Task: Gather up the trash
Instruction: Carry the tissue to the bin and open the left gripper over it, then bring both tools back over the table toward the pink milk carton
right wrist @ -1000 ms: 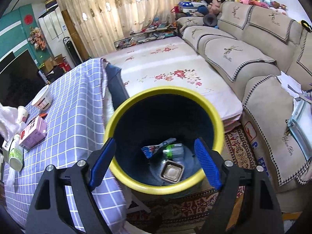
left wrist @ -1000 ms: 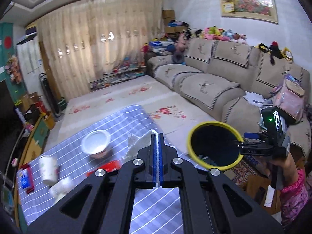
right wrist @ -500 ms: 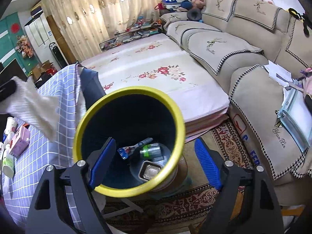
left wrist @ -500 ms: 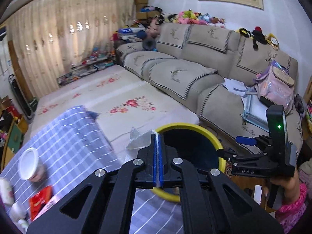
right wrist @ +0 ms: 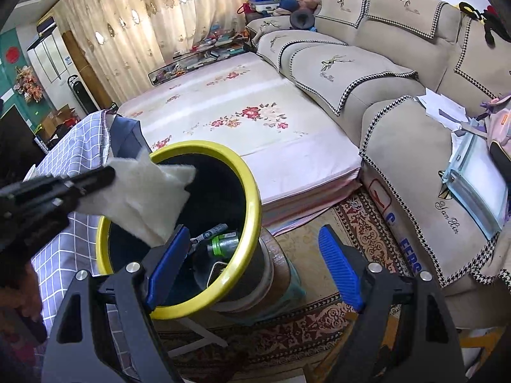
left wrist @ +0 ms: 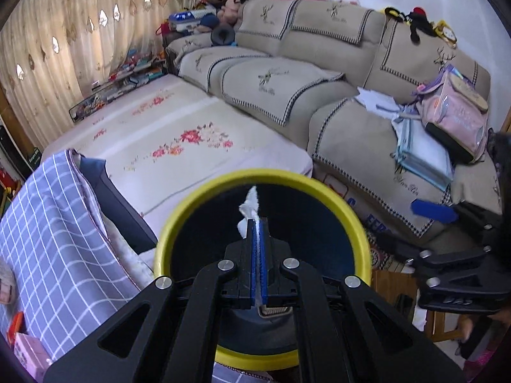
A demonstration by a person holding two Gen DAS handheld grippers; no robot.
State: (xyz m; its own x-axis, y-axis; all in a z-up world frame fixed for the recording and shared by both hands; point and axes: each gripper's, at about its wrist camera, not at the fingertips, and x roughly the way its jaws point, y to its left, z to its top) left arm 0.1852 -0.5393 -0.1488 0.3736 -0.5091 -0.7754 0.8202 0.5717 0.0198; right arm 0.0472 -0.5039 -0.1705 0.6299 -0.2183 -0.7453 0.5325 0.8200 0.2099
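My left gripper is shut on a white tissue, whose edge sticks up past its blue pads. It hangs right over the mouth of the yellow-rimmed dark bin. In the right wrist view the tissue spreads out flat over the bin's left rim, held by the left gripper. Inside the bin lie a green-capped bottle, a wrapper and a foil tray. My right gripper stands open and holds nothing, its left finger in front of the bin.
A table with a purple checked cloth stands left of the bin, a pink carton at its near corner. A flowered mattress lies behind, a beige sofa to the right. The bin sits on a stool over a patterned rug.
The left gripper swung from above the table to over the bin and dropped lower, tissue still pinched. The bin slid left in the right wrist view.
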